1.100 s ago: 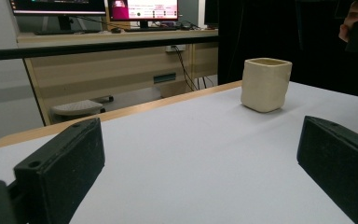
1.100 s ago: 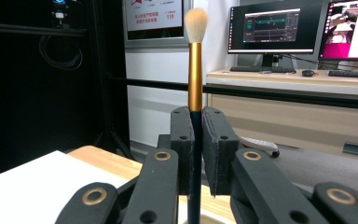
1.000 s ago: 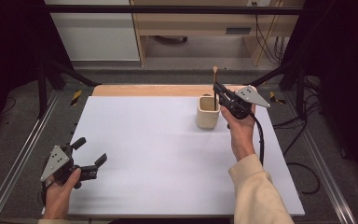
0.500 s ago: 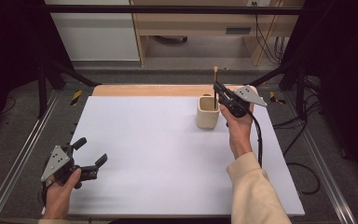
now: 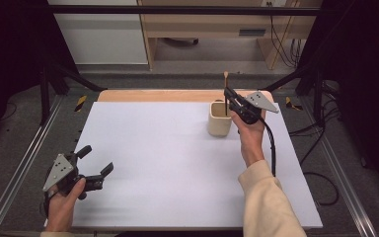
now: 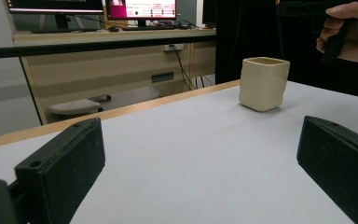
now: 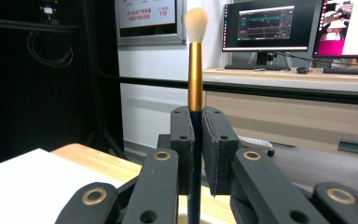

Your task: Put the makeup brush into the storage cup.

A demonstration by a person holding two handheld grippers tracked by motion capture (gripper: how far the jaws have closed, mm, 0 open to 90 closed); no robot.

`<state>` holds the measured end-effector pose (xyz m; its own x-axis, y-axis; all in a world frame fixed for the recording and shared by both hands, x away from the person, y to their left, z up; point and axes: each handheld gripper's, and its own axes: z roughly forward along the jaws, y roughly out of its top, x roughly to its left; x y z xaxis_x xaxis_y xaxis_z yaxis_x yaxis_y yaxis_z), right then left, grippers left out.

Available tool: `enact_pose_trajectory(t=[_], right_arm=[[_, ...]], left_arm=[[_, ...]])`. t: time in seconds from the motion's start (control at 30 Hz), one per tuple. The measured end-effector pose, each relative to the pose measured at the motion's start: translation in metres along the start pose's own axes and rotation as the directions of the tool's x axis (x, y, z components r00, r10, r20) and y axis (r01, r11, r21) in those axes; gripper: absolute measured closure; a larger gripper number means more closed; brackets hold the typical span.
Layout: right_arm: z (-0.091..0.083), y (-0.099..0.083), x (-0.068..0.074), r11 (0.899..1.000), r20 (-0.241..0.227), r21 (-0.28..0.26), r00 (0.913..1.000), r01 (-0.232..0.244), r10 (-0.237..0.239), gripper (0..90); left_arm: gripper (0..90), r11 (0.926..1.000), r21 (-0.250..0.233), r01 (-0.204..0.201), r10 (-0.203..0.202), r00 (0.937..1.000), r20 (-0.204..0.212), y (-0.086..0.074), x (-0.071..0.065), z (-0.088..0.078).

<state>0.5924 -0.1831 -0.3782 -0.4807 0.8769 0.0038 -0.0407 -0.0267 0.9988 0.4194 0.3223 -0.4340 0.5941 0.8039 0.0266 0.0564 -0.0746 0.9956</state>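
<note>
At two o'clock on the table (image 5: 177, 163), right gripper (image 5: 228, 100) clamps an upright brush (image 7: 195, 70), handle down, entering the cup (image 5: 219, 120); left gripper (image 5: 94, 167), jaws apart and empty, idles at seven o'clock.

Beyond your worktop's (image 5: 168, 148) far edge you've got a wooden desk (image 5: 202, 29) w/ monitors (image 7: 270, 25) on top, white cabinet (image 5: 98, 37) to its left. Grey floor (image 5: 19, 128) all round, black frame bars (image 5: 54, 84) at both far corners, cables (image 5: 281, 34) hanging by the desk.
</note>
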Motion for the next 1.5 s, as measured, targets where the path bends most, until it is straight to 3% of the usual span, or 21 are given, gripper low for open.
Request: enact_pose_trajectory(t=[1.5], right_arm=[[0.015, -0.027, 0.004, 0.997, -0.012, 0.07, 0.9998, 0.014, -0.013, 83.6]], left_arm=[[0.1, 1.0, 0.004, -0.004, 0.004, 1.0, -0.001, 0.0, 0.001, -0.001]])
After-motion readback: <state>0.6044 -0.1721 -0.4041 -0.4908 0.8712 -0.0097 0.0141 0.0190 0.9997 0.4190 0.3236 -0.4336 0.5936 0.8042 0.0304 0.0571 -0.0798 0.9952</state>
